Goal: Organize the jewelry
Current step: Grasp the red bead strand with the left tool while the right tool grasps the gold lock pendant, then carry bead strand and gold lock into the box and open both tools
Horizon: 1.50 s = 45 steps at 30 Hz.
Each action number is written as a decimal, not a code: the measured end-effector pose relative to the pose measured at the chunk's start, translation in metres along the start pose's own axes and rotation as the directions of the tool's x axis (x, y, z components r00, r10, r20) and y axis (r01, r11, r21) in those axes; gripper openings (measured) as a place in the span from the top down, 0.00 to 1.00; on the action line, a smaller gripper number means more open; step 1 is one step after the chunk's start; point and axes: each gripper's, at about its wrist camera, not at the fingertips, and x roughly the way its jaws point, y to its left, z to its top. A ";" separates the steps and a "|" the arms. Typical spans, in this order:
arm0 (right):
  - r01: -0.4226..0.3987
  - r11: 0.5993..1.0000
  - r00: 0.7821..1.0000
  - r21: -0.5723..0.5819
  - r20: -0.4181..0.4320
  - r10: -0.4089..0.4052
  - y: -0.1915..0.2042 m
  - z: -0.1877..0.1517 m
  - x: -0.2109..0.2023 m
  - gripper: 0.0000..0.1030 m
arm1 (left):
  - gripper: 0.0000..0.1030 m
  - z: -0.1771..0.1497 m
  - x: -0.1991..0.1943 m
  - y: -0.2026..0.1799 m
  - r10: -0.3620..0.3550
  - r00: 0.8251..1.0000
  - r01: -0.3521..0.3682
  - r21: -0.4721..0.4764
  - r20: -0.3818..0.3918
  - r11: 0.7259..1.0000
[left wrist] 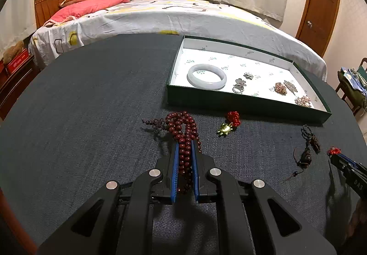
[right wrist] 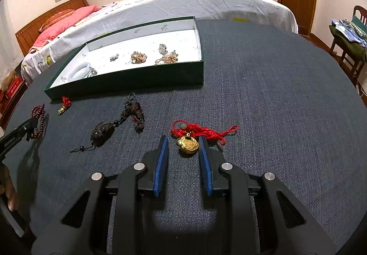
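Left wrist view: left gripper [left wrist: 185, 144] clamped on dark red bead string [left wrist: 183, 131], beads pinched lengthwise between the blue pads [left wrist: 175, 163], the loose coil bunched just past the tips on the dark table [left wrist: 91, 94]. Ahead and to the right, green tray [left wrist: 206, 96] already holding pale bangle [left wrist: 207, 76], a ring and several brooches; near wall to be cleared on the way in. Small gold charm on red knot [left wrist: 229, 125] between beads and tray. Dark carved pendant [left wrist: 306, 156] well to the right.

Right wrist view: right gripper [right wrist: 183, 140] partly open, straddling gold lock pendant [right wrist: 187, 145], pads apparently not pressing it; red cord [right wrist: 206, 132] trailing crosswise beyond the tips. Tray ahead to the left, dark pendant nearer on the left. Likely next: lift, carry to tray.
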 end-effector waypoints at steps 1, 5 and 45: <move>0.001 1.000 1.000 -0.002 -0.004 -0.001 0.000 0.000 0.001 0.74 | 0.89 0.000 0.000 0.001 0.000 1.000 0.000 0.000 -0.001 1.000; 0.008 1.000 1.000 -0.015 -0.005 -0.008 0.002 0.000 0.002 0.75 | 0.89 -0.001 -0.001 0.002 -0.001 1.000 0.001 0.000 -0.003 1.000; -0.059 0.993 0.973 -0.104 0.215 0.080 0.031 0.058 -0.050 0.80 | 0.89 0.042 -0.036 -0.031 -0.101 0.986 0.094 0.058 0.131 0.994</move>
